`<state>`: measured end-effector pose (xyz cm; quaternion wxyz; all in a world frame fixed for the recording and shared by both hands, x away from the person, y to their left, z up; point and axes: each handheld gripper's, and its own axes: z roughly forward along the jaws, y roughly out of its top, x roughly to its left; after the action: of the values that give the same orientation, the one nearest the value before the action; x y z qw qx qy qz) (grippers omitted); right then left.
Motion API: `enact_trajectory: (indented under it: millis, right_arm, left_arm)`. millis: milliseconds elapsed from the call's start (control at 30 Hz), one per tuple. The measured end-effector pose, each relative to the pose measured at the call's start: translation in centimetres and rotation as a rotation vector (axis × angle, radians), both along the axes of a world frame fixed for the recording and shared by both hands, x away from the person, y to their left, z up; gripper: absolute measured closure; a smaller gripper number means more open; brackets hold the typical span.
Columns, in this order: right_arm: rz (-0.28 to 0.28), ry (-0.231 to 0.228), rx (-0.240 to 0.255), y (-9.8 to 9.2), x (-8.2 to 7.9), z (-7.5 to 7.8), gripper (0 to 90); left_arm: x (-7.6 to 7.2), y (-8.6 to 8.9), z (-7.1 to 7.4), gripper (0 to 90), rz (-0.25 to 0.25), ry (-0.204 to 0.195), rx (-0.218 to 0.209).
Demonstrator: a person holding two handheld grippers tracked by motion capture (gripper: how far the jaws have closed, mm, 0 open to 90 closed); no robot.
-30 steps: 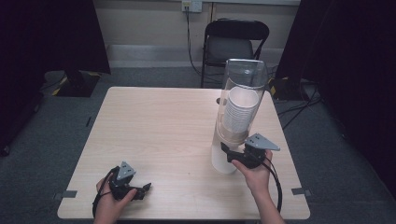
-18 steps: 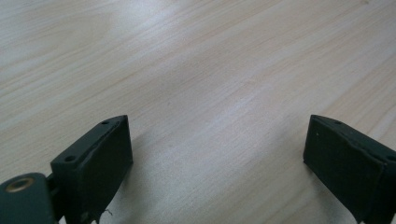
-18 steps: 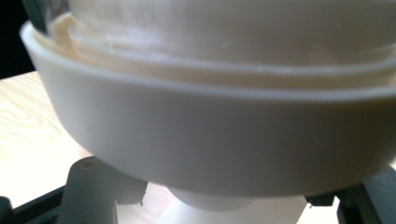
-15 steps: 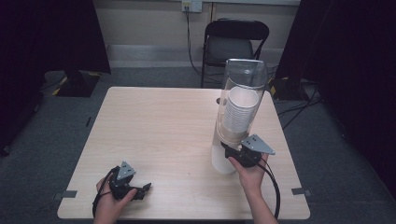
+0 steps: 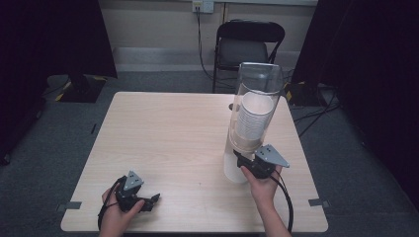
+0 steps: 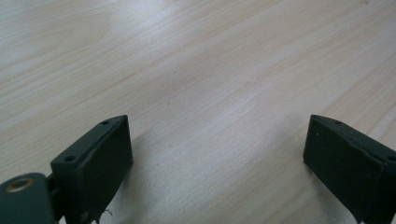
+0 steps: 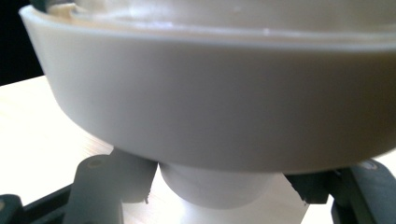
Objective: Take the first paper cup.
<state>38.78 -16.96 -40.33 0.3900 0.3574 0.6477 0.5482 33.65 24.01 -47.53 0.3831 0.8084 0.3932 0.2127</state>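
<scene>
While the right gripper (image 5: 245,166) reaches in under the cup dispenser (image 5: 253,123), its jaws have just been closing and now clasp the bottom paper cup (image 7: 215,189) that sticks out below the dispenser's cream collar (image 7: 224,112). That cup hangs at the foot of the dispenser, just above the table (image 5: 163,138), with the rest of the white stack nested above it inside the clear tube.

My worry is the pull. If it goes sideways instead of straight down, the tall, top-heavy dispenser could tip or skid toward the near table edge, since nothing braces it. A squeeze too hard would crush the thin paper wall; too light, and the pads slip off. Two cups might also come away together if they cling.

The right hand (image 5: 263,186) comes in from the near side of the dispenser, wrist low, gripper lying roughly level. Well to the left of the dispenser, the left gripper (image 5: 148,201) rests near the table's front edge, jaws spread wide on nothing.
</scene>
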Motion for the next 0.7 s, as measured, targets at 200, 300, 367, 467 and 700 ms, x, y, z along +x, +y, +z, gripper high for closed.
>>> enact_trajectory:
  millis: [200,300,367,467,700]
  right_arm:
    - [0.007,-0.001,0.006,0.01,0.04,-0.06,34.9]
    - [0.007,-0.001,0.005,0.00,0.04,-0.08,35.0]
    - [0.001,0.001,0.003,-0.03,0.00,-0.11,35.0]
    - [0.008,-0.007,0.017,0.00,0.08,-0.24,35.1]
    - [0.005,-0.004,0.016,-0.03,-0.01,-0.33,35.2]
  left_arm:
    - [0.00,0.01,0.01,7.7,-0.001,0.000,0.002]
    - [-0.01,0.00,0.01,7.7,-0.001,0.001,0.001]
    - [0.00,0.00,0.00,7.7,-0.002,0.000,0.001]
    - [0.00,0.01,0.00,7.7,-0.001,0.000,0.001]
    - [0.00,0.01,0.00,7.7,-0.001,0.000,0.001]
